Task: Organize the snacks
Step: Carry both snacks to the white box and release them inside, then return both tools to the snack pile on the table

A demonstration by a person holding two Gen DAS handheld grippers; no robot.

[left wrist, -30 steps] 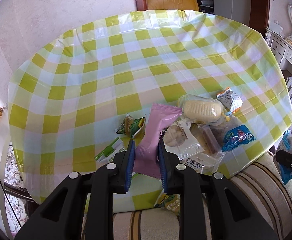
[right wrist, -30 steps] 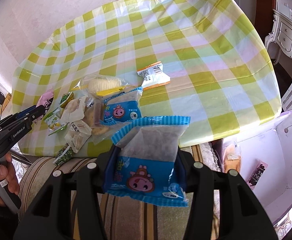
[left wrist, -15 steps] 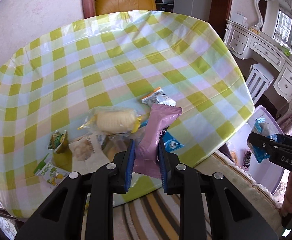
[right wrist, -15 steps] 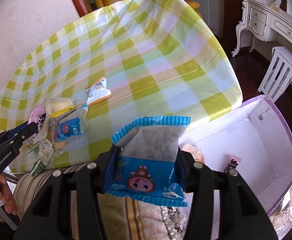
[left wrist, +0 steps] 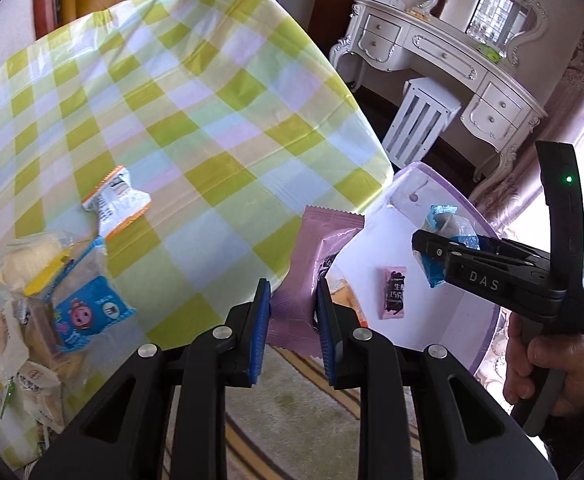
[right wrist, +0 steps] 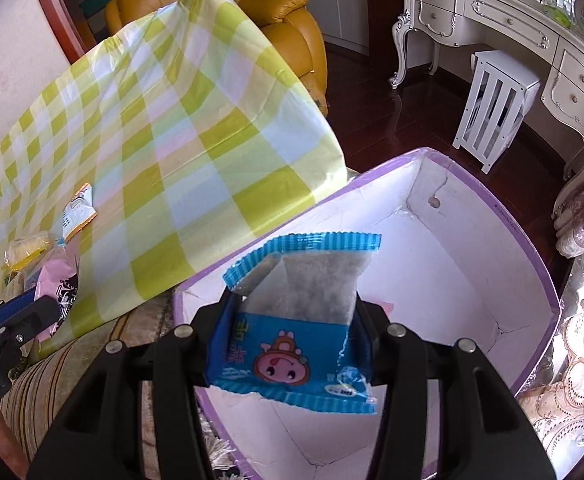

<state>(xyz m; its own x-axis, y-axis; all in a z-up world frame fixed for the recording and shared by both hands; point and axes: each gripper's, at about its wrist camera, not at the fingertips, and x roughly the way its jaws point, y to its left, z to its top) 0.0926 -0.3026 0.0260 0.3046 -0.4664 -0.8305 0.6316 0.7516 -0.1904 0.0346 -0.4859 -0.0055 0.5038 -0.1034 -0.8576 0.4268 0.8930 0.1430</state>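
Note:
My left gripper [left wrist: 294, 300] is shut on a pink snack packet [left wrist: 312, 272], held past the table's right edge beside the purple-rimmed white box [left wrist: 432, 320]. My right gripper [right wrist: 296, 304] is shut on a blue packet with a pig cartoon [right wrist: 292, 320], hanging over the open box [right wrist: 532, 256]. In the left wrist view the right gripper [left wrist: 428, 254] shows above the box with the blue packet [left wrist: 444, 224] in it. A small pink packet [left wrist: 394, 298] and an orange one [left wrist: 346, 300] lie in the box. A pile of snacks [left wrist: 44, 300] stays on the checked tablecloth [left wrist: 172, 120].
An orange-edged white packet [left wrist: 114, 202] lies apart from the pile. A striped cushion [left wrist: 292, 400] is under the grippers. A white dresser [left wrist: 452, 60] and slatted stool [left wrist: 424, 120] stand beyond the box; a yellow armchair [right wrist: 276, 20] sits behind the table. A hand [left wrist: 552, 372] holds the right gripper.
Both grippers have swung right, off the table toward the box, each keeping its packet. The right gripper now hangs over the box interior; the snack pile has slid to the left of view.

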